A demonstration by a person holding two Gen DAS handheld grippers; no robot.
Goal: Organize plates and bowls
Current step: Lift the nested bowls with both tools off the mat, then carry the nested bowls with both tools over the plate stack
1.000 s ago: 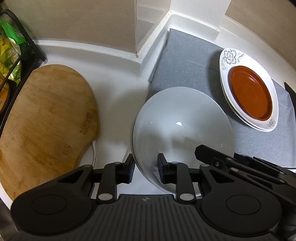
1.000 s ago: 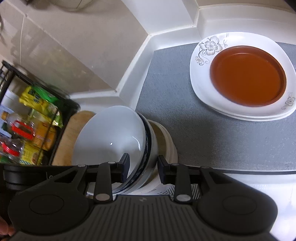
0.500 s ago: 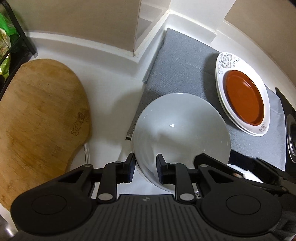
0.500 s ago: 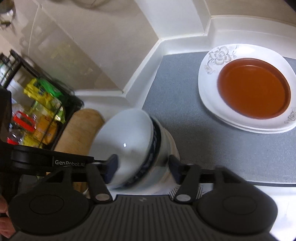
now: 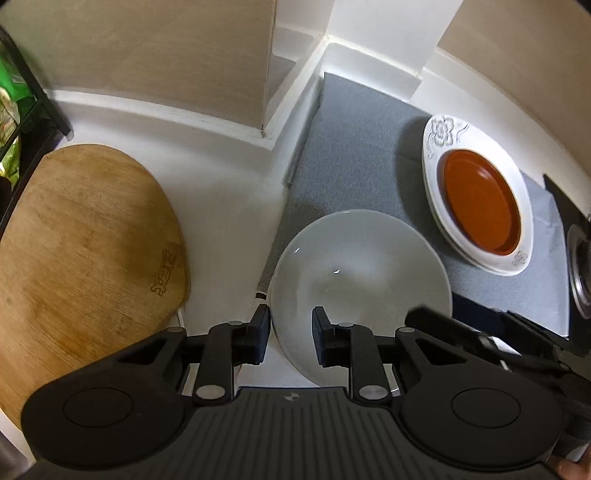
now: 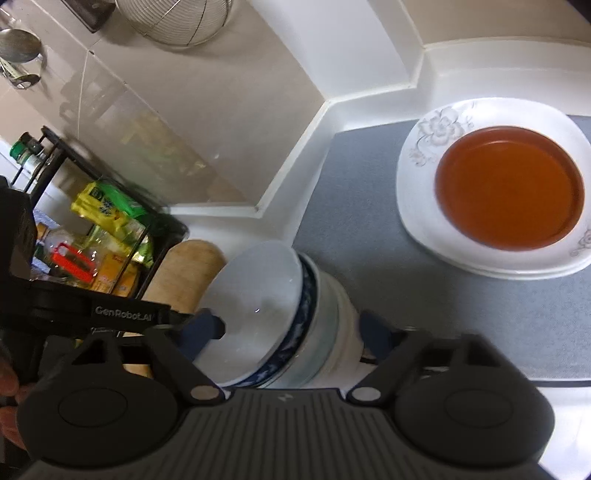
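A white bowl (image 5: 362,280) sits on top of a nested stack of bowls (image 6: 317,332); its inside (image 6: 258,291) faces the left. Under it are a blue-patterned bowl (image 6: 304,314) and pale ones. My left gripper (image 5: 291,332) is shut on the white bowl's near rim. My right gripper (image 6: 291,332) straddles the stack, and its jaws are closing. Its pads stand just off the bowls. A brown plate (image 6: 508,186) lies on white flowered plates (image 6: 436,129) at the back of the grey mat (image 6: 351,221). The plates (image 5: 480,203) also show in the left wrist view.
A wooden cutting board (image 5: 81,240) lies left of the bowls on the white counter. A black wire rack (image 6: 103,229) with packets and bottles stands at the far left. A wire strainer (image 6: 177,18) hangs on the wall. A stove burner (image 5: 580,266) is at the right edge.
The right jaws let go of the bowl rims and now stand wide around the whole stack. The left gripper kept its hold on the white bowl's rim.
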